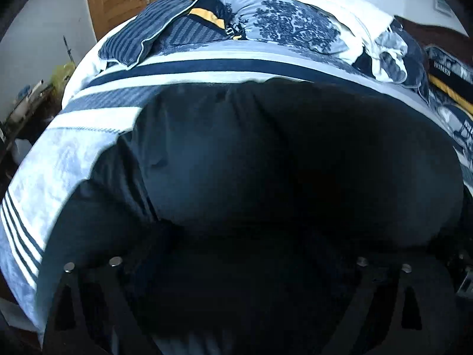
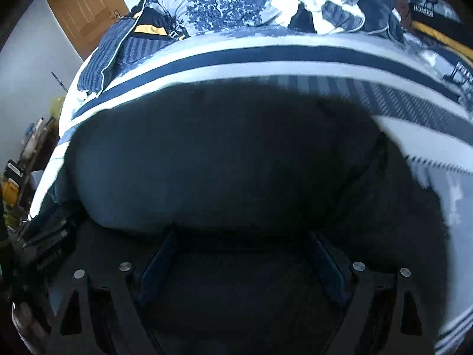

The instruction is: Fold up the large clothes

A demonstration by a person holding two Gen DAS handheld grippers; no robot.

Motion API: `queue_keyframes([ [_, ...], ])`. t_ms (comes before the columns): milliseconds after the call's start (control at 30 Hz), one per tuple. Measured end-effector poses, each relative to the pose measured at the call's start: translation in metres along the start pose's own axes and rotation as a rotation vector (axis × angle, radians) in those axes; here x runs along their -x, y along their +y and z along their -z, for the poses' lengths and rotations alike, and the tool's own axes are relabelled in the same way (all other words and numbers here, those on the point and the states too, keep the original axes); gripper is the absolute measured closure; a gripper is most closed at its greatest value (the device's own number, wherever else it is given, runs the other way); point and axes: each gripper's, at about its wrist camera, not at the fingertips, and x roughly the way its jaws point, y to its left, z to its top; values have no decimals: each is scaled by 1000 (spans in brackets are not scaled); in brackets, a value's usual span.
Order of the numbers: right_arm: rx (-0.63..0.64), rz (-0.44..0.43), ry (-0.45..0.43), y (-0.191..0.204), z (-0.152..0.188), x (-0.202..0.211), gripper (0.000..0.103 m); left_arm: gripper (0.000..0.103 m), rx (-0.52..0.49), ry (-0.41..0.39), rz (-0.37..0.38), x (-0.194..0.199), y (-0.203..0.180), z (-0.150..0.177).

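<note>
A large dark navy garment (image 1: 266, 159) lies spread on the striped bedspread (image 1: 177, 68) and fills most of both wrist views (image 2: 221, 159). My left gripper (image 1: 239, 245) sits low over the garment's near edge; its fingertips are lost in the dark cloth, so I cannot tell how the jaws stand. My right gripper (image 2: 241, 236) is open, its blue-padded fingers (image 2: 156, 263) set wide apart with the tips at the garment's near edge. The left gripper's body shows at the far left of the right wrist view (image 2: 44, 245).
Pillows and bunched bedding (image 1: 283, 26) lie at the head of the bed. A wooden door (image 1: 121, 3) stands in the far left corner. A cluttered side table (image 1: 29, 100) stands left of the bed. Dark printed bedding (image 2: 428, 14) lies far right.
</note>
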Motion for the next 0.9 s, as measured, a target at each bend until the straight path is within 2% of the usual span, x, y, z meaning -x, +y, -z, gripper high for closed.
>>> queue_keyframes([
  [133,42,30,-8,-1,5,-7,13,6,-53,-28,-29,-4,-9,0],
  [267,-1,1,-8,-16,3,-15,13,6,-48,-40,-30,-3,-9,4],
  [533,5,18,-7,-18,13,-26,13,5,-63,-58,-45,-10,-10,6],
  [700,19,26,25,-17,12,-35,12,5,-84,-20,-41,-16,-11,2],
  [833,28,51,49,-17,8,-33,12,5,-109,48,28,6,0,2],
  [900,32,64,28,-13,14,-16,12,5,-105,-15,13,38,8,11],
])
